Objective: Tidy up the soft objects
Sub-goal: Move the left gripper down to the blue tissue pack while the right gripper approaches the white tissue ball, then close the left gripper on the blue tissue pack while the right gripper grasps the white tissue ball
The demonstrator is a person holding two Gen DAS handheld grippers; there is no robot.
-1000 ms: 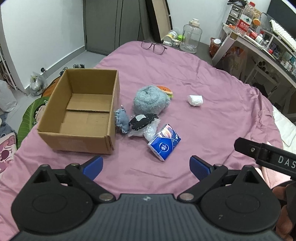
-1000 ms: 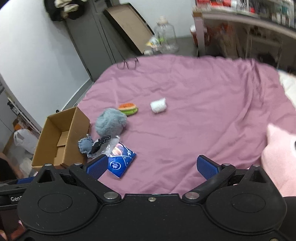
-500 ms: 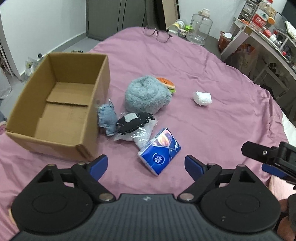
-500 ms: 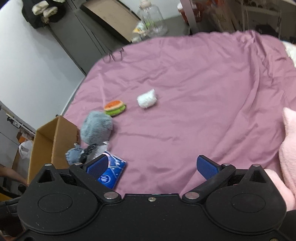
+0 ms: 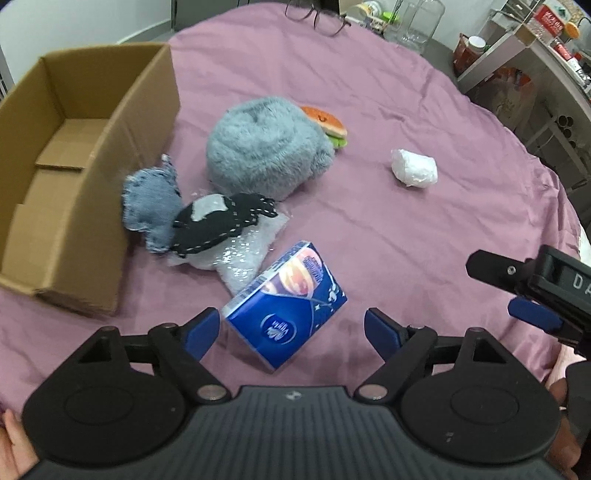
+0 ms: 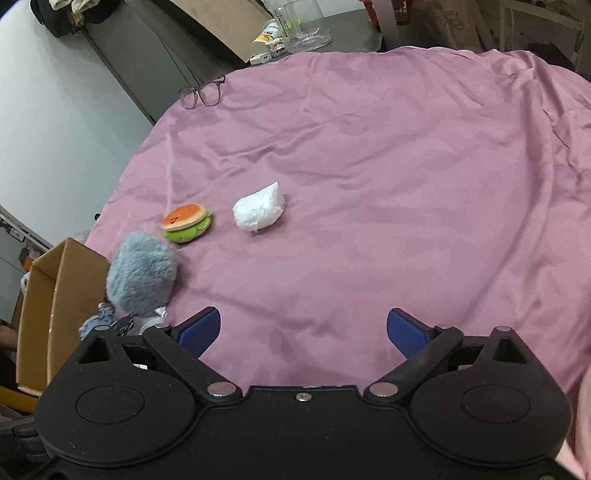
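An open cardboard box (image 5: 48,155) stands at the left on the purple bed sheet (image 5: 388,229). Beside it lie a denim piece (image 5: 147,203), a black stitched pouch (image 5: 218,221) on a clear bag, a fluffy grey-blue plush (image 5: 262,144), a burger plush (image 5: 327,123), a white wad (image 5: 413,168) and a blue tissue pack (image 5: 288,314). My left gripper (image 5: 291,332) is open, its fingers on either side of the tissue pack's near end. My right gripper (image 6: 301,328) is open and empty above the bare sheet, short of the white wad (image 6: 258,212) and burger plush (image 6: 186,221).
Glasses (image 5: 317,16) lie at the far edge of the bed. A glass jar (image 5: 417,22) and bottles stand on the floor beyond. A desk with clutter (image 5: 535,44) is at the right. The right gripper (image 5: 532,295) shows at the right of the left wrist view.
Both grippers have moved forward and lower toward the objects. The left one has closed in on the tissue pack; the right one now looks down on the burger plush and white wad.
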